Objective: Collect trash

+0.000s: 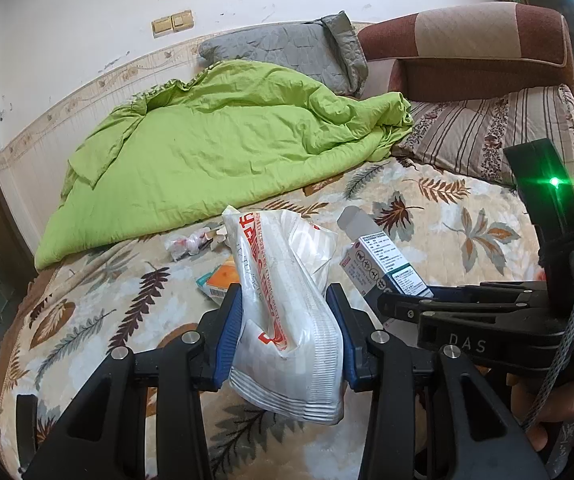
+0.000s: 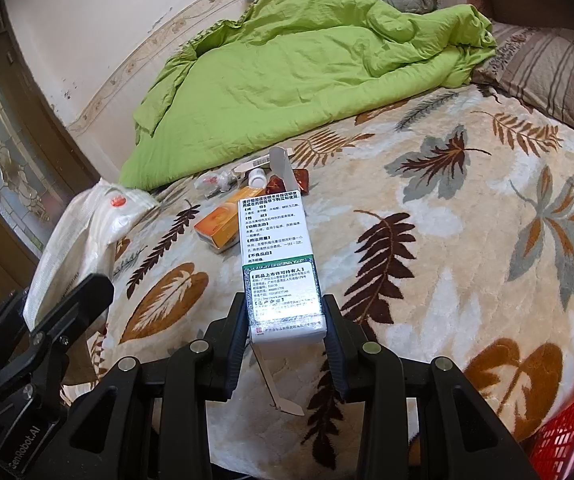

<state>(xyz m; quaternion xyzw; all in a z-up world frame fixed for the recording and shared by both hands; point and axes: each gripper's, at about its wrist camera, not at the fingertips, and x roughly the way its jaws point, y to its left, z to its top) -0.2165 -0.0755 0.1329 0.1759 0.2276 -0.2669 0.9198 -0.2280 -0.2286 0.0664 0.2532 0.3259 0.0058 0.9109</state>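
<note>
A crumpled white wrapper (image 1: 287,312) is held above the leaf-patterned blanket (image 1: 447,216). A white medicine carton (image 2: 281,276), flap open, is raised above it. An orange box (image 2: 227,222) lies flat on it.

Two hand-held grippers — the left (image 1: 285,332) and the right (image 2: 285,332). One white bag (image 1: 283,312), one white box (image 2: 277,256), one orange box (image 2: 227,220), one small bottle (image 2: 257,177), one red wrapper (image 2: 291,182), one clear wrapper (image 2: 217,181) — and one green quilt (image 2: 287,80), two pillows, one red basket (image 2: 571,432).
</note>
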